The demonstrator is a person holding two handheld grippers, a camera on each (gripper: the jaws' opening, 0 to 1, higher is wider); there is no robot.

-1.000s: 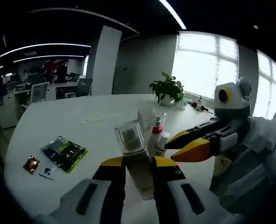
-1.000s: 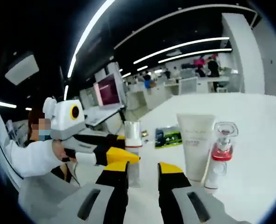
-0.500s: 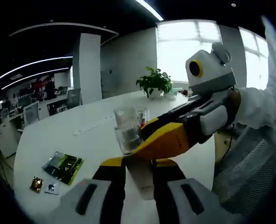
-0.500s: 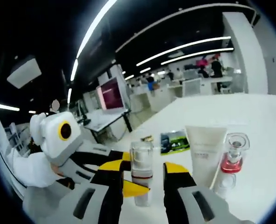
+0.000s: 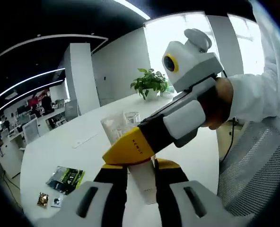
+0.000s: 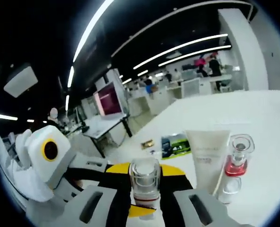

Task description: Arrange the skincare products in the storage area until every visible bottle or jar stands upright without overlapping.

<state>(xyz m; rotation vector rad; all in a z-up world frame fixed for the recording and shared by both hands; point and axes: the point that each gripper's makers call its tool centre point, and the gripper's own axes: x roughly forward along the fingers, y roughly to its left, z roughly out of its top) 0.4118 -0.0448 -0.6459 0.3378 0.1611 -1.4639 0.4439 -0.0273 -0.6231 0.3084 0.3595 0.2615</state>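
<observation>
In the left gripper view, the left gripper (image 5: 140, 166) has its jaws closed against the pale body of a clear-capped bottle (image 5: 115, 128) that stands upright over the white table (image 5: 59, 146). The right gripper (image 5: 130, 147) reaches in from the right, its yellow tip lying across the bottle just under the cap; a hand (image 5: 223, 101) in a white sleeve holds it. A green packet (image 5: 65, 178) and a small gold wrapper (image 5: 43, 199) lie on the table to the left, and a potted plant (image 5: 151, 83) stands at the far edge. In the right gripper view, the right gripper (image 6: 145, 171) has its jaws narrowed about the same bottle (image 6: 144, 180), one on each side below the clear cap, though actual contact cannot be made out. The left gripper (image 6: 140, 210) comes in from the left beneath it. Just right stand a white tube (image 6: 206, 156) and, touching it, a small bottle with a red collar (image 6: 235, 161), both upright. The green packet (image 6: 176, 145) lies beyond them.
</observation>
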